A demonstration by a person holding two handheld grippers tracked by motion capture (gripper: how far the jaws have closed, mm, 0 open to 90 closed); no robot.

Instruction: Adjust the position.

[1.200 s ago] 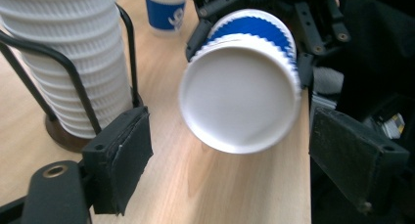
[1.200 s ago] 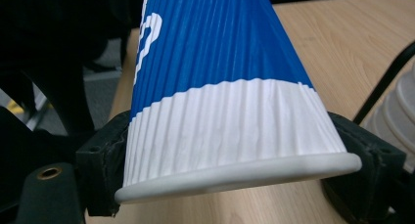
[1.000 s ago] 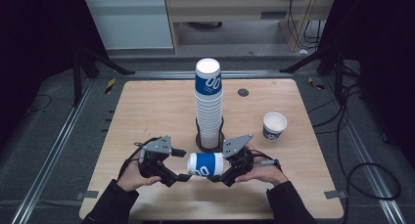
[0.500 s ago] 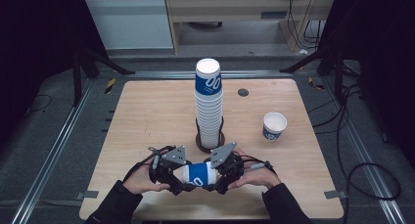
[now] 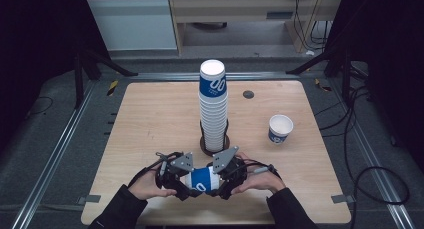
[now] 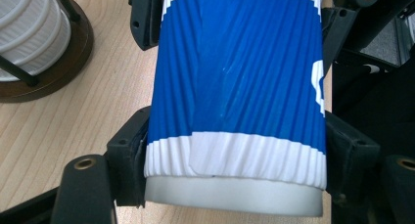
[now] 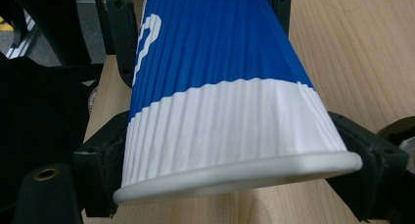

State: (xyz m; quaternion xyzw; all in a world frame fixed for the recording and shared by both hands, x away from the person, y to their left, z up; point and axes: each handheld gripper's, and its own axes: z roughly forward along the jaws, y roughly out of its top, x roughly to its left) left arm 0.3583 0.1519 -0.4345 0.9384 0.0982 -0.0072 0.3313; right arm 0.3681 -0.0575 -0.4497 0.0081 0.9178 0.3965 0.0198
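Note:
A blue and white ribbed paper cup lies on its side just above the table near the front edge, held between both grippers. My left gripper is shut on its base end; in the left gripper view the jaws press both sides of the cup by the white band. My right gripper grips the rim end. Its jaws have just been opening a little, and in the right gripper view the cup sits between them with the pads against its sides by the rim.
A tall stack of the same cups stands in a dark round holder at the table's middle, just behind the grippers. One cup stands upright at the right. A small black disc lies farther back on the wooden table.
Both hands have drawn the cup a little toward the front edge and lower. The two grippers have come closer together along the cup.

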